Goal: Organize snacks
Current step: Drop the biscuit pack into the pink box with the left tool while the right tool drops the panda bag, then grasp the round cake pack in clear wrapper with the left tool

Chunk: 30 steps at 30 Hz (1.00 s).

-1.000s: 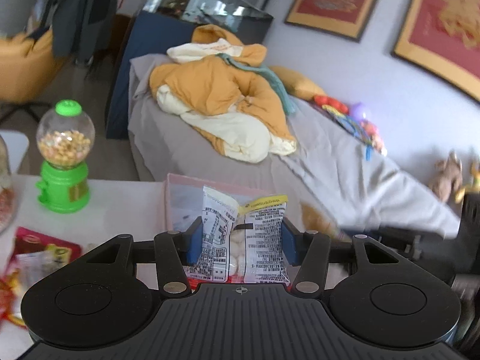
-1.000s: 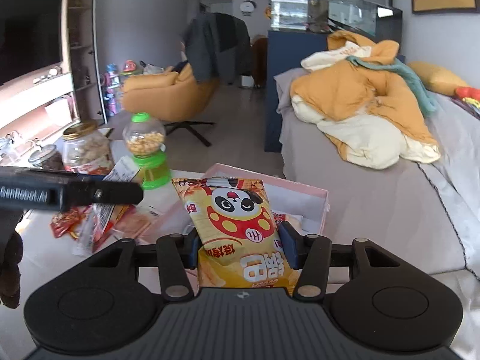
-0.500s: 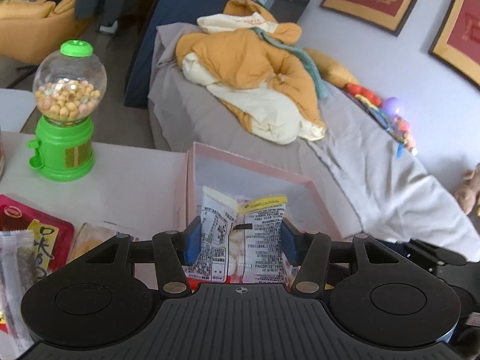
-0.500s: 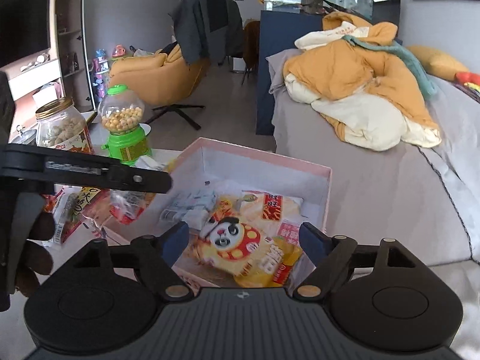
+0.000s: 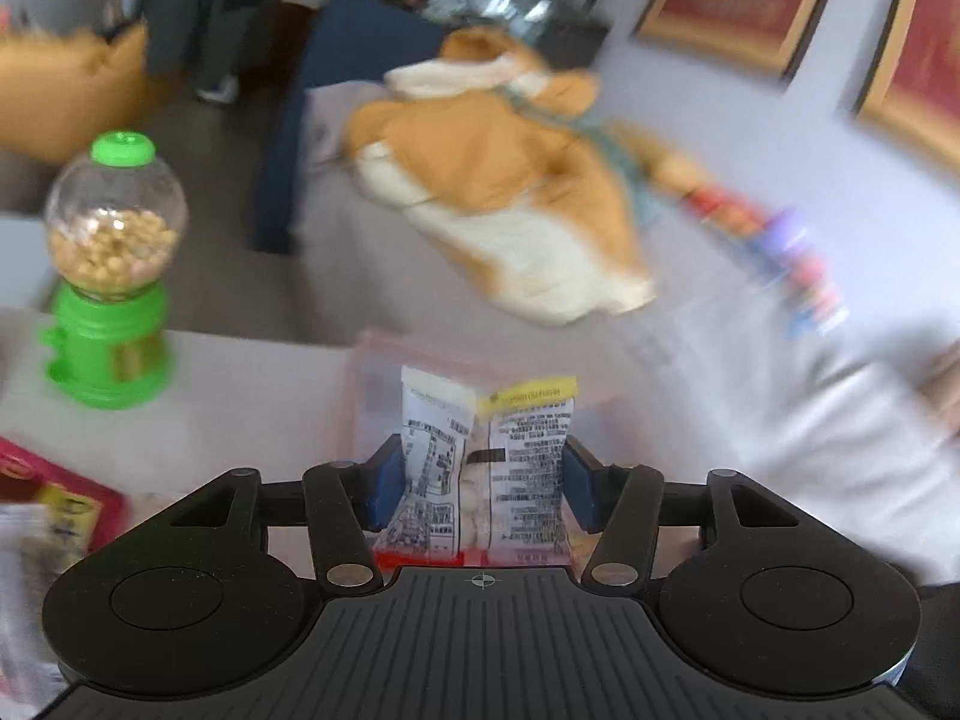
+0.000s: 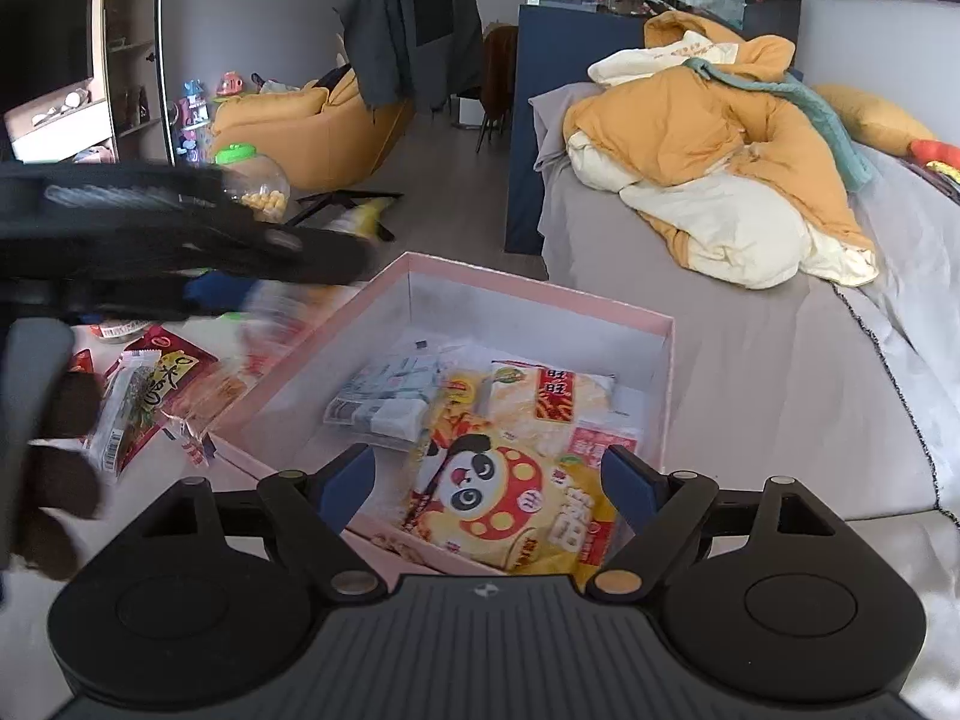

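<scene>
- Our left gripper (image 5: 480, 483) is clenched on a white packet (image 5: 486, 474): both blue pads (image 5: 385, 483) press its sides, and the packet stands upright between them, printed back toward us, with a red strip at its lower edge.
- Seen from the left wrist, the packet hangs in front of the pink box (image 5: 372, 372), whose near wall shows just behind it; the whole view is blurred, so we cannot tell how far above the box the packet is.
- Our right gripper (image 6: 489, 483) is released, its jaws spread wide and just opened, with nothing pressed between the pads.
- The panda bag (image 6: 504, 504) lies flat inside the box (image 6: 540, 294), at the box's near end, below the spread right jaws and apart from them.
- Farther inside the box lie a red-and-white rice cracker pack (image 6: 552, 390) and a pale wrapped pack (image 6: 384, 396), both flat on the box floor beside the panda bag.
- Left of the box, on the white table (image 6: 156, 480), several loose snacks lie close together, among them a red pouch (image 6: 174, 378) and a clear-wrapped bar (image 6: 129, 408).
- The green candy dispenser (image 5: 111, 276) stands upright on the table, left of the box and well apart from it.
- From the right wrist, our left gripper shows as a dark blur over the box's left side, held by a gloved hand (image 6: 54, 462).
</scene>
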Each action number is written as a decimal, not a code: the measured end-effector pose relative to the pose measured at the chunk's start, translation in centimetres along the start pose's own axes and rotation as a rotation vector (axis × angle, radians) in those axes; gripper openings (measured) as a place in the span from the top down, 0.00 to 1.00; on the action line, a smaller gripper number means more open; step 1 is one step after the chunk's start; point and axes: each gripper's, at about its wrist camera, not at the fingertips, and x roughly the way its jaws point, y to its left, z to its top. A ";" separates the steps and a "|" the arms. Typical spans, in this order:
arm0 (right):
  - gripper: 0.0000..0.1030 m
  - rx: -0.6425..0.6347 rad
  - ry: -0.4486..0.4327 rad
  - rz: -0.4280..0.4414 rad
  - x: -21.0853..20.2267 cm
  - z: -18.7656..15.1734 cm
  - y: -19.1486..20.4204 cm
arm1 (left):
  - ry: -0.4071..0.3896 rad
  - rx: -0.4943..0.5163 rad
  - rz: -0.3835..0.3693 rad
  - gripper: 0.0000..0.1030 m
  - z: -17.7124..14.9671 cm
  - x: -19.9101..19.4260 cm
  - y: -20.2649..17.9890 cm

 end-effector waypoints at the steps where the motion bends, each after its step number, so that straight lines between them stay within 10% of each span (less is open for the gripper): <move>1: 0.19 -0.007 -0.002 -0.001 -0.1 -0.2 0.2 | 0.024 -0.005 -0.007 0.43 -0.4 0.5 0.0; 8: 0.19 -0.024 -0.001 -0.002 -2.3 -2.0 -0.3 | 0.038 -0.104 -0.087 0.43 -1.6 -0.8 2.9; 14: 0.18 0.003 0.037 -0.034 -2.8 -1.2 0.1 | 0.147 0.196 0.011 0.42 -2.4 -0.7 -0.9; 20: 0.18 0.019 0.013 -0.077 -5.5 -1.3 0.2 | -0.056 -0.134 -0.038 0.38 -1.8 -4.4 2.9; 27: 0.16 0.061 -0.022 -0.026 -9.0 0.6 0.7 | 0.140 -0.137 -0.190 0.34 -1.8 -4.3 4.7; 30: 0.16 0.014 -0.019 -0.049 -9.0 1.4 2.5 | 0.090 -0.023 -0.127 0.34 -1.8 -3.4 2.4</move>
